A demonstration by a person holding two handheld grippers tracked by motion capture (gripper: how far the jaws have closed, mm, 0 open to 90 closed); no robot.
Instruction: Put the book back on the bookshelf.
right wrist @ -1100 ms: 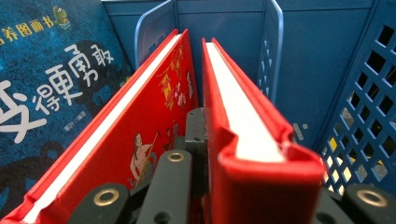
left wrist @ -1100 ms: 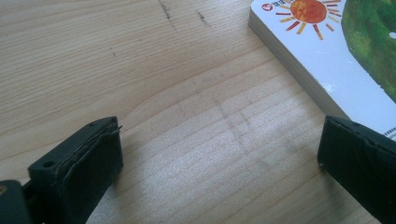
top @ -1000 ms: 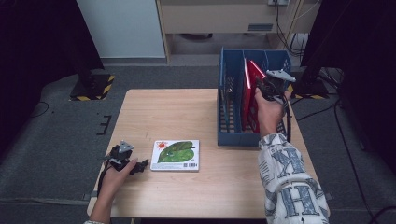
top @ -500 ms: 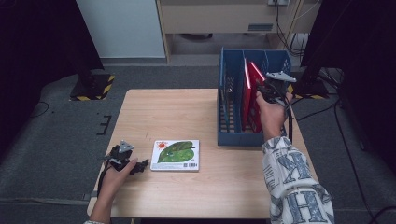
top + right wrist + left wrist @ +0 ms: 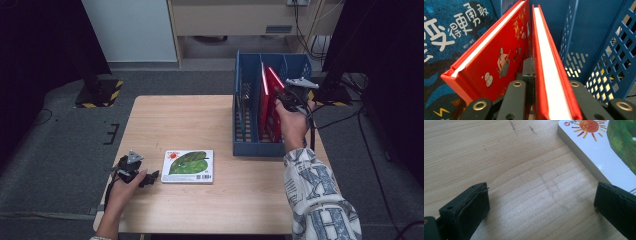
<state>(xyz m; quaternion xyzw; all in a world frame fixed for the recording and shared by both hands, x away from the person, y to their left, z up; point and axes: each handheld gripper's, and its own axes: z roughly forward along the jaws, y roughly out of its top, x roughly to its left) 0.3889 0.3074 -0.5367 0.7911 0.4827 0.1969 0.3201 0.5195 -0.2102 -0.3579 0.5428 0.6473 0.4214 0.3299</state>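
A red hardcover book (image 5: 550, 75) stands on edge in the blue file rack (image 5: 250, 145), and my right gripper (image 5: 549, 82) is shut on it from above, one jaw on each cover. A second red book (image 5: 499, 57) leans just beside it. From above, the right gripper (image 5: 292, 97) sits over the rack's middle slot. My left gripper (image 5: 145, 177) rests low on the table with its jaws open and nothing between them. A white picture book with a green leaf and an orange sun (image 5: 604, 152) lies flat just past the left gripper's (image 5: 541, 205) far jaw.
A dark blue book with white lettering (image 5: 449, 37) stands in the rack's neighbouring slot. The rack's lattice wall (image 5: 614, 62) is close on the right gripper's other side. The wooden table (image 5: 180, 120) has bare surface between the picture book (image 5: 189, 166) and the rack.
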